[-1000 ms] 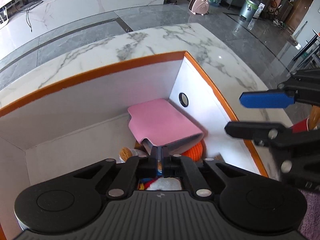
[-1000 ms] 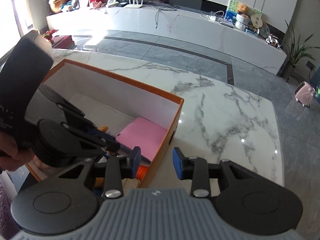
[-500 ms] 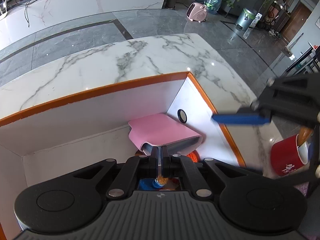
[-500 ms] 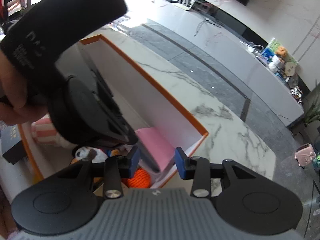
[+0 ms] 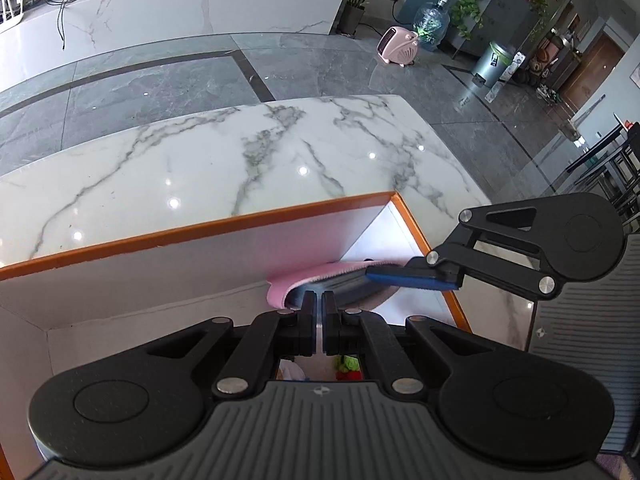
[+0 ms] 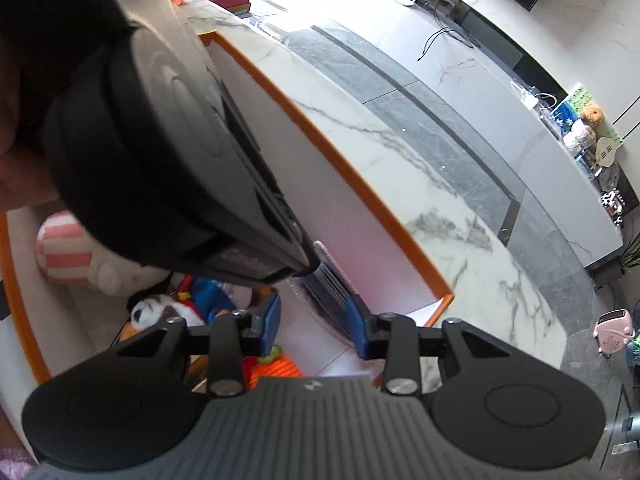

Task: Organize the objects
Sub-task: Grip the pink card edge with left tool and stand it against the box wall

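A pink card wallet [image 5: 316, 276] with grey pockets is held up inside the white box with the orange rim [image 5: 200, 232]. My left gripper [image 5: 319, 312] is shut on the wallet's near edge. My right gripper [image 6: 314, 320] is open, its blue pads [image 6: 356, 328] on either side of the wallet's grey pocket side [image 6: 328, 284]. In the left wrist view one blue pad [image 5: 408, 278] of the right gripper lies against the wallet from the right.
Inside the box [image 6: 360, 200] lie plush toys: a pink-striped one [image 6: 60, 248], a panda-like one [image 6: 160, 308], an orange knitted one [image 6: 276, 370]. The box stands on a white marble table [image 5: 240, 160]. A pink heater [image 5: 398, 46] stands on the floor beyond.
The left gripper has lifted the pink wallet up off the toys. The right gripper has swung in over the box and brought its open pads around the wallet.
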